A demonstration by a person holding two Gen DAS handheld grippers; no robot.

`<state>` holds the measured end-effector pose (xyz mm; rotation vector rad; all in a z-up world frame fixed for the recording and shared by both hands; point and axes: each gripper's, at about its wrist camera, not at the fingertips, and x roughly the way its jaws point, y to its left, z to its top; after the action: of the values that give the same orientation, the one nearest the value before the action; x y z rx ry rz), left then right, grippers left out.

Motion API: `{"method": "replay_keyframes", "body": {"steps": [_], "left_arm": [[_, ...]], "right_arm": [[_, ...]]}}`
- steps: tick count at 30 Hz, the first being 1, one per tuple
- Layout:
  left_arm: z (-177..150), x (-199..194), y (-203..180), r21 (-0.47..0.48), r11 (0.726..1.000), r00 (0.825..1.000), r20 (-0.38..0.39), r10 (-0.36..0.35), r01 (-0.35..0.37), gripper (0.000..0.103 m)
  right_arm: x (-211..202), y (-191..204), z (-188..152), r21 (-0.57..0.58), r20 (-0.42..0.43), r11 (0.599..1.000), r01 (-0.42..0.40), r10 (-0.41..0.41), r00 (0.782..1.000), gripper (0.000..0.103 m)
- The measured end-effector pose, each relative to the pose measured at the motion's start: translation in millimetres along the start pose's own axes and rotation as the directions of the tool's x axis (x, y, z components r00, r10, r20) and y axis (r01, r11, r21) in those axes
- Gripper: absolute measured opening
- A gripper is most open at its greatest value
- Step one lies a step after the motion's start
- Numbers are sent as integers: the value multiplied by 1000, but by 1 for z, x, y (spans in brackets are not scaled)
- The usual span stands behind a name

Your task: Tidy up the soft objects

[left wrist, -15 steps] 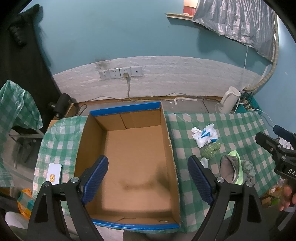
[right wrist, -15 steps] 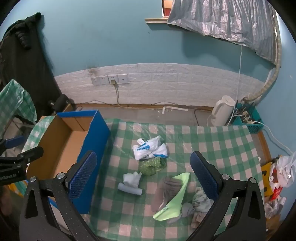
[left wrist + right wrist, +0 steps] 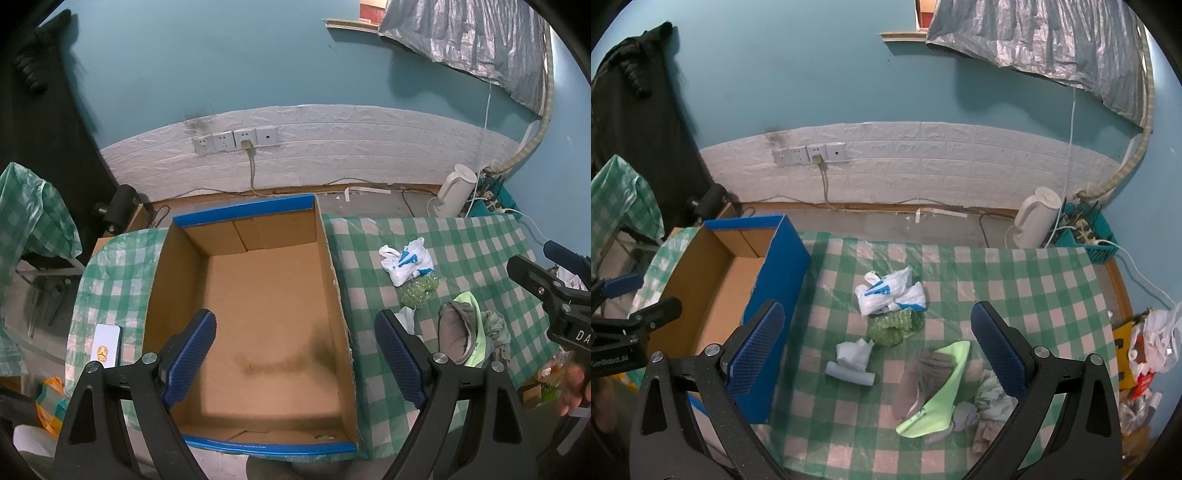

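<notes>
Checked green cloth covers the table (image 3: 476,236) in the left wrist view, where the left gripper (image 3: 295,360) gapes empty over the bare cardboard box (image 3: 258,295), while the right wrist view shows the right gripper (image 3: 877,350), equally wide and empty, above the soft pile (image 3: 934,373), nearer.

Soft items (image 3: 886,332) scattered on table; box (image 3: 258,295) empty

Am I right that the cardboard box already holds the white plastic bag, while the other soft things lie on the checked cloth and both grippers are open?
Not quite: the cardboard box is empty, as the left wrist view shows. The white plastic bag lies on the checked cloth with the other soft things. Both the left gripper and right gripper are indeed open.
</notes>
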<state>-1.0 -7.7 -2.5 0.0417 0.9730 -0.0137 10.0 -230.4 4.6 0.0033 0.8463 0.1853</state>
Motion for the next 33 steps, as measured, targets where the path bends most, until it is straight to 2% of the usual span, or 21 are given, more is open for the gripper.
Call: {"method": "replay_keyframes", "body": {"steps": [33], "left_arm": [[-2, 1, -1, 3, 1000, 1000, -2, 1, -1, 89]], "right_arm": [[1, -1, 0, 0, -10, 1000, 1, -1, 1000, 101]]}}
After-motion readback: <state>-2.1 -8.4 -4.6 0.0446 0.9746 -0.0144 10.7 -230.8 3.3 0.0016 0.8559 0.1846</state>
